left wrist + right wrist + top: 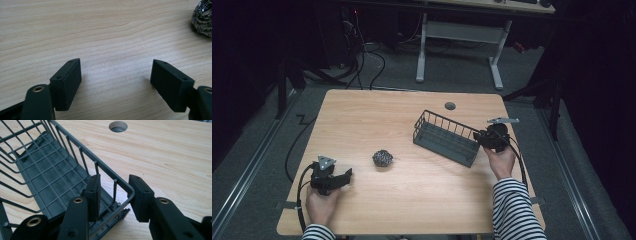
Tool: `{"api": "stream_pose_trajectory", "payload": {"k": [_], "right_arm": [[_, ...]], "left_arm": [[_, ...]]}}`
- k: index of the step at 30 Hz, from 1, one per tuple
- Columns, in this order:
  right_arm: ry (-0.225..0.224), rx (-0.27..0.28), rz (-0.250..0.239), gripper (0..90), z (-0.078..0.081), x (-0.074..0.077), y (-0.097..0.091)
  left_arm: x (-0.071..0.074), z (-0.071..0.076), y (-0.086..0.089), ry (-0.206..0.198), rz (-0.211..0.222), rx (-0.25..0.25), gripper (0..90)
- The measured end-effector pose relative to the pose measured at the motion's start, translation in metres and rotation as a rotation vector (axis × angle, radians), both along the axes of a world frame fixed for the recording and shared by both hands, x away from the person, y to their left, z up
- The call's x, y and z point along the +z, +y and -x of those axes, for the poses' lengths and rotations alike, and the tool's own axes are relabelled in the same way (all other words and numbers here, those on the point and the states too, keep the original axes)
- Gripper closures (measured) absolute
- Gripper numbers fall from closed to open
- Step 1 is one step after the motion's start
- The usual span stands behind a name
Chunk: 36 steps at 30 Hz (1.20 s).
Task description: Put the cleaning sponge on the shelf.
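Note:
A dark wire basket [446, 137] lies at an angle on the right half of the wooden table [377, 115]. My right gripper [484, 139] is at its near right end. In the right gripper view my right gripper [115, 180] straddles the corner of the basket [50, 177], one pad inside the end wall and the other against the rim outside, shut on it. A ball of steel wool [382, 158] sits near the table's middle. My left gripper [346, 176] rests low at the front left, pointing right. In its own view my left gripper [116, 62] is open over bare wood, with the steel wool [203, 17] at the upper right.
A round cable hole [450, 106] is in the tabletop behind the basket, and it appears as the hole [118, 126] just past the basket's rim. Behind the table stands a white desk frame [459, 45], with cables on the floor.

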State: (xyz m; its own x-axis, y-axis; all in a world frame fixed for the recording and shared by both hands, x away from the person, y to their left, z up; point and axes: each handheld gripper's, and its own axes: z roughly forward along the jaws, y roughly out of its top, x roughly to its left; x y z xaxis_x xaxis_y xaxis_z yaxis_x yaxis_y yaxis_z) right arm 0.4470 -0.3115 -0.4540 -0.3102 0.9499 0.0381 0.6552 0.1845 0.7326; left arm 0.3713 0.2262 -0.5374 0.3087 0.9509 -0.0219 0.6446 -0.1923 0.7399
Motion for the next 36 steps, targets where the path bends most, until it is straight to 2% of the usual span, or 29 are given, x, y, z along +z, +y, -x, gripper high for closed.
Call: {"api": "stream_pose_trajectory", "payload": {"k": [5, 7, 15, 21, 24, 29, 36], "right_arm": [[0.003, 0.006, -0.001, 63.4, 0.002, 0.000, 0.001], [0.002, 0.011, 0.001, 66.5, 0.003, 0.001, 0.002], [-0.005, 0.055, -0.001, 66.5, 0.010, 0.000, 0.012], [0.000, 0.062, 0.006, 66.5, 0.015, 0.001, 0.017], [-0.012, 0.069, -0.016, 66.5, 0.020, -0.001, 0.017], [-0.006, 0.075, 0.000, 66.5, 0.030, 0.000, 0.021], [-0.014, 0.076, -0.016, 66.5, 0.045, -0.001, 0.024]], "left_arm": [[0.000, 0.000, 0.000, 0.000, 0.001, 0.000, 25.2], [0.000, 0.000, 0.000, 0.000, 0.002, 0.000, 25.2], [0.000, 0.000, 0.001, 0.001, 0.006, 0.000, 25.2], [0.000, 0.000, 0.001, 0.000, 0.007, 0.000, 25.2], [0.000, 0.000, 0.001, 0.001, 0.008, 0.000, 25.2], [0.000, 0.000, 0.001, 0.000, 0.007, 0.001, 25.2], [0.000, 0.000, 0.001, 0.000, 0.006, 0.001, 25.2]]}}
